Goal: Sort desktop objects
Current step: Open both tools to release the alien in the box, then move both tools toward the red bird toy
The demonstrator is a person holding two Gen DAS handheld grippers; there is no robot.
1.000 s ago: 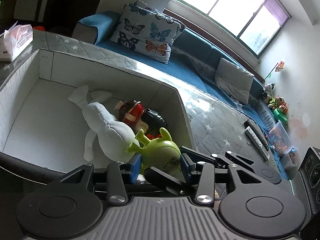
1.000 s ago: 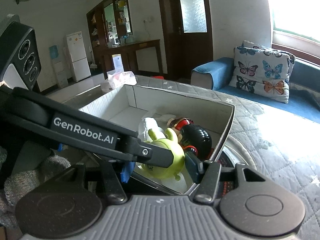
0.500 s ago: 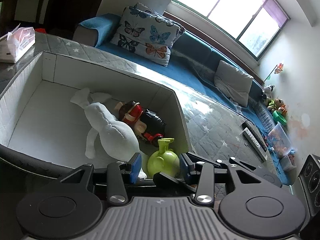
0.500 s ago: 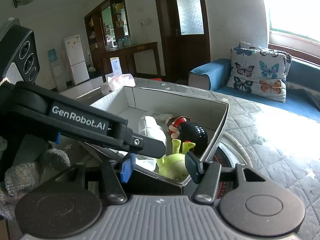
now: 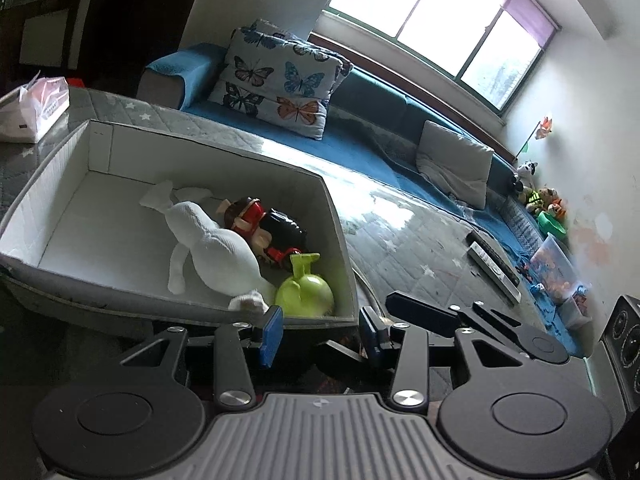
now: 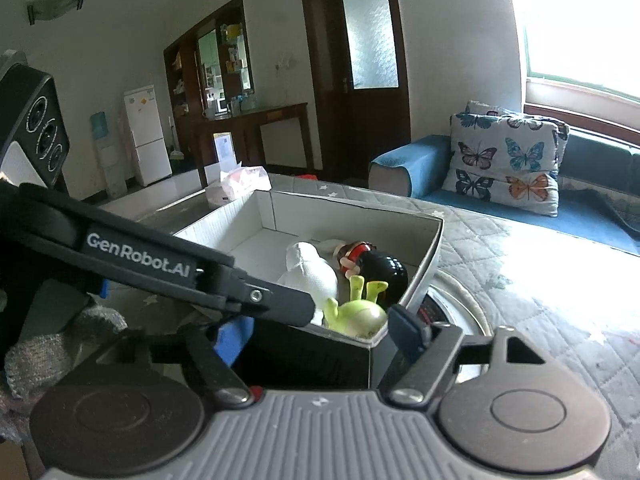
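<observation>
Left wrist view shows my left tool (image 5: 320,334) spread and empty, just outside the near wall of the white cardboard box (image 5: 100,144). Inside lie the green alien toy (image 5: 306,292), upside down in the near corner, touching the white plush (image 5: 216,250) and beside the red-and-black figure (image 5: 266,228). My right tool (image 6: 316,330) is also spread, holding nothing. I judge three toys sorted; two remotes (image 5: 492,264) lie on the counter (image 5: 420,248), possibly next
</observation>
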